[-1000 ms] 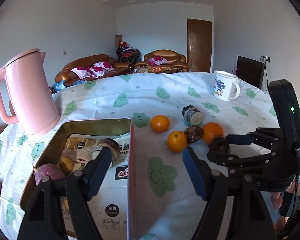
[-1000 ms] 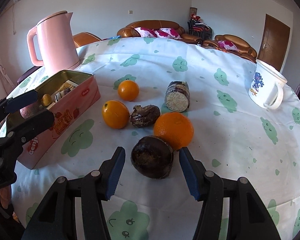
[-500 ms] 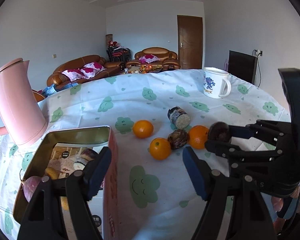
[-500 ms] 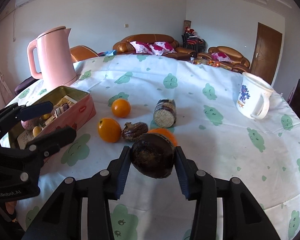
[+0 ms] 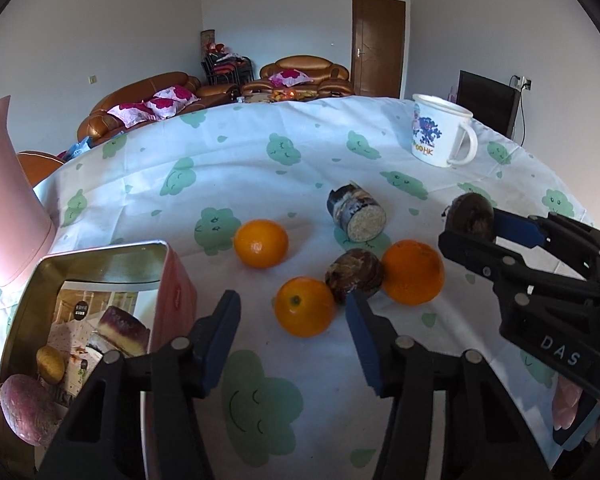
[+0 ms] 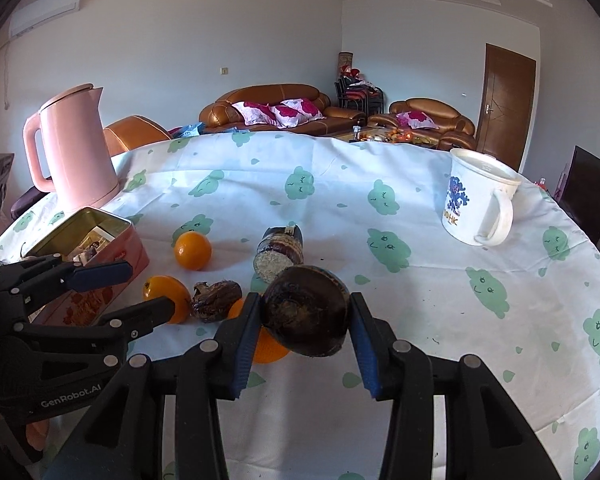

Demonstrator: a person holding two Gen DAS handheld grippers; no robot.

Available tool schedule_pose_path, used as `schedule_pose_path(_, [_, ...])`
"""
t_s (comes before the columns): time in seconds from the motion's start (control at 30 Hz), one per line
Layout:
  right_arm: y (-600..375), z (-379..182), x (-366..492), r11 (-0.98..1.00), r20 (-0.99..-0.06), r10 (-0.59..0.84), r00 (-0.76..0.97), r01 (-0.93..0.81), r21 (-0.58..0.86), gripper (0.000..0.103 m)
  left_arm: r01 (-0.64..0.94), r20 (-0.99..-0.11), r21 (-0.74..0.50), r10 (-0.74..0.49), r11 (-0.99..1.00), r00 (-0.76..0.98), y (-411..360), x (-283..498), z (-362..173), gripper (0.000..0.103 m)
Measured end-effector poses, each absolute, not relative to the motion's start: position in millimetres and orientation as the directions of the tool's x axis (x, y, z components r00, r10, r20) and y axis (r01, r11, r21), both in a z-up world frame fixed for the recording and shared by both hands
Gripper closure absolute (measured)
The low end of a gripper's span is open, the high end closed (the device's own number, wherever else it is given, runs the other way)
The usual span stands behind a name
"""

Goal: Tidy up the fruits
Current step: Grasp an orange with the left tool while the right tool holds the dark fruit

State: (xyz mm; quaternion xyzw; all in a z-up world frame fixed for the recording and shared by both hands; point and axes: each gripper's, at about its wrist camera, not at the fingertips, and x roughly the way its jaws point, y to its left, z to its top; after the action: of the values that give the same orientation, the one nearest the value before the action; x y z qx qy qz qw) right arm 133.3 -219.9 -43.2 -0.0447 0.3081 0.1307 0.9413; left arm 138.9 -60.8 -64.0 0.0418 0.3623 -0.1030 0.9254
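While my right gripper (image 6: 304,330) is clamping the dark round fruit (image 6: 306,316) between its blue pads, clear above the tablecloth (image 6: 420,300), I am bringing my left gripper (image 5: 294,342) over the nearest orange (image 5: 305,306); its jaws are closing, the orange lying between them with neither pad touching it. From that orange, the open tin (image 5: 100,256) is sitting at nine o'clock, a shrivelled dark fruit (image 5: 354,276) at one o'clock.
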Motion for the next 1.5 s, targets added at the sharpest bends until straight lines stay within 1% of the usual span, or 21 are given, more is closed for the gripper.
schedule_pose_path(0.07, [-218.6, -43.6, 132.6, 0.96, -0.592, 0.221, 0.775, -0.28, -0.008, 0.058, 0.233, -0.681, 0.003, -0.169, 0.973, 0.713, -63.5, 138.3, -64.3, 0.048])
schedule_pose_path(0.17, [-215.7, -44.0, 131.9, 0.957, -0.593, 0.222, 0.774, -0.288, -0.018, 0.058, 0.228, -0.704, 0.027, -0.144, 0.973, 0.696, -68.2, 142.9, -69.5, 0.048])
schedule_pose_path(0.27, [-215.7, -43.6, 131.0, 0.957, -0.588, 0.223, 0.777, -0.29, -0.02, 0.058, 0.222, -0.707, 0.021, -0.143, 0.975, 0.693, -68.1, 144.6, -70.0, 0.048])
schedule_pose_path(0.3, [-216.0, -43.6, 130.7, 0.957, -0.587, 0.224, 0.778, -0.29, -0.019, 0.058, 0.224, -0.709, 0.021, -0.144, 0.974, 0.69, -68.4, 145.5, -70.6, 0.05])
schedule_pose_path(0.33, [-216.2, -43.7, 130.9, 0.956, -0.586, 0.228, 0.778, -0.293, -0.017, 0.058, 0.231, -0.716, 0.016, -0.15, 0.973, 0.682, -69.0, 146.7, -71.8, 0.055])
schedule_pose_path(0.37, [-216.6, -43.6, 130.4, 0.956, -0.585, 0.229, 0.778, -0.293, -0.016, 0.058, 0.237, -0.724, 0.015, -0.153, 0.971, 0.673, -69.8, 148.1, -73.2, 0.067])
schedule_pose_path(0.47, [-217.8, -42.9, 129.5, 0.956, -0.579, 0.235, 0.781, -0.294, -0.009, 0.058, 0.242, -0.723, 0.004, -0.164, 0.97, 0.671, -69.0, 148.0, -73.3, 0.068])
schedule_pose_path(0.7, [-219.6, -40.2, 126.1, 0.954, -0.558, 0.249, 0.791, -0.3, 0.0, 0.058, 0.248, -0.688, -0.026, -0.197, 0.968, 0.698, -63.8, 140.8, -66.8, 0.068])
schedule_pose_path(0.87, [-221.5, -38.0, 122.8, 0.953, -0.54, 0.258, 0.801, -0.302, 0.007, 0.058, 0.24, -0.647, -0.042, -0.21, 0.97, 0.733, -58.4, 133.2, -60.1, 0.068])
schedule_pose_path(1.07, [-222.1, -35.2, 118.3, 0.949, -0.513, 0.274, 0.813, -0.314, 0.008, 0.058, 0.228, -0.601, -0.028, -0.199, 0.973, 0.774, -55.8, 124.8, -53.2, 0.068])
schedule_pose_path(1.5, [-220.9, -30.8, 108.8, 0.939, -0.469, 0.303, 0.83, -0.343, 0.001, 0.058, 0.204, -0.535, 0.01, -0.166, 0.979, 0.828, -56.3, 112.4, -44.9, 0.068])
